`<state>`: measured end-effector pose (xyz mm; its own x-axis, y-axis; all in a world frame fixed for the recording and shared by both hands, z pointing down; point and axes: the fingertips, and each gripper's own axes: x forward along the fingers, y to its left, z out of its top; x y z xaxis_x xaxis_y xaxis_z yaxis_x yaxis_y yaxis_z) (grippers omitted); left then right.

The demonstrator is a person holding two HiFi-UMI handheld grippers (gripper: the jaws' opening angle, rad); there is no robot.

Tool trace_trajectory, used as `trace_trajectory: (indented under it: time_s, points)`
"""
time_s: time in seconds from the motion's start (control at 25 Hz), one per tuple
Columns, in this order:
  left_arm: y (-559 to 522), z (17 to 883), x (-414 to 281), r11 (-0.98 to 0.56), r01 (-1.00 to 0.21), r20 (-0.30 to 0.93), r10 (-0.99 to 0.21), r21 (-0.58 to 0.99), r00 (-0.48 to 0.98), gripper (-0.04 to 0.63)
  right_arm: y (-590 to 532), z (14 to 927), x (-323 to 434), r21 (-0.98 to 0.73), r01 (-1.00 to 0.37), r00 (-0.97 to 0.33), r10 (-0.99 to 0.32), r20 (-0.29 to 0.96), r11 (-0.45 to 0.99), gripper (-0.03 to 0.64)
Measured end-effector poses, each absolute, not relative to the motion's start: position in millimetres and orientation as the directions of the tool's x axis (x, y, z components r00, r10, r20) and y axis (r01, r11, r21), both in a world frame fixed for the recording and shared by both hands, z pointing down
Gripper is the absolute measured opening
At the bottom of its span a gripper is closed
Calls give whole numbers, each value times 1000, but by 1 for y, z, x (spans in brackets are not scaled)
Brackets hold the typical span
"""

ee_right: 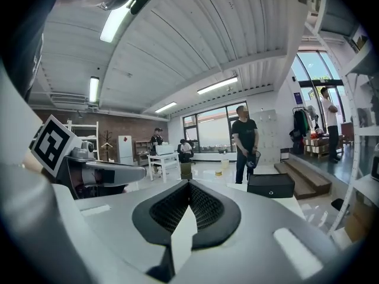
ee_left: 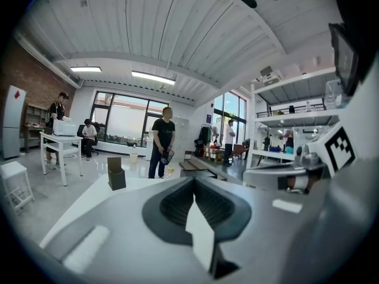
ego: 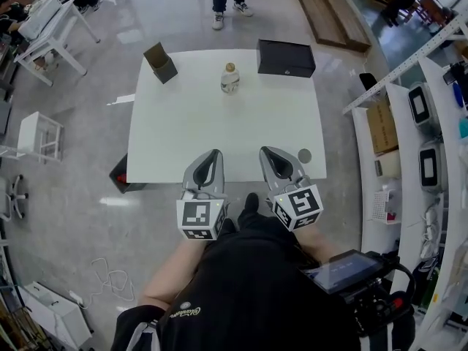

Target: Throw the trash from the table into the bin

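left gripper (ego: 214, 155) and right gripper (ego: 267, 153) hover at the near edge of the surface (ego: 183, 137), fingers pressed together, empty. the bottle (ego: 229, 79) stands upright at twelve o'clock, well beyond, marginally nearer the left.

**Bright workshop, polished floor**

A glossy grey floor (ego: 66, 196) spreads round a square white table (ego: 183, 123). Wooden steps (ego: 329, 13) lie beyond it, and white shelving (ego: 444, 123) lines the right side. Tall windows (ee_left: 127, 120) brighten the far wall. A brick wall (ee_left: 26, 76) stands at the left, with strip lights (ee_left: 155, 77) on the ribbed ceiling.
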<state>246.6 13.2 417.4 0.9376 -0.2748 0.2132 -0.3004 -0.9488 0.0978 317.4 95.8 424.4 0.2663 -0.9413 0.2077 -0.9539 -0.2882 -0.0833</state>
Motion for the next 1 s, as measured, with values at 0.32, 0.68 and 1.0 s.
trace_trajectory:
  time_s: [0.32,0.68,1.0]
  points:
    - [6,414,308,-932,-352,221,-325,93,919,9,84,420,378,-99,-968,208,-959,191,-230,2]
    - [1,411,337,-912,-402,227,-376,77,898,9,70,415,409,-120,-977,155,-973,171,-176,2]
    - [-22,421,355,-914,-394,243,-362,98,900,9,52,423,418,-134,-973,163,-968,191,-190,2]
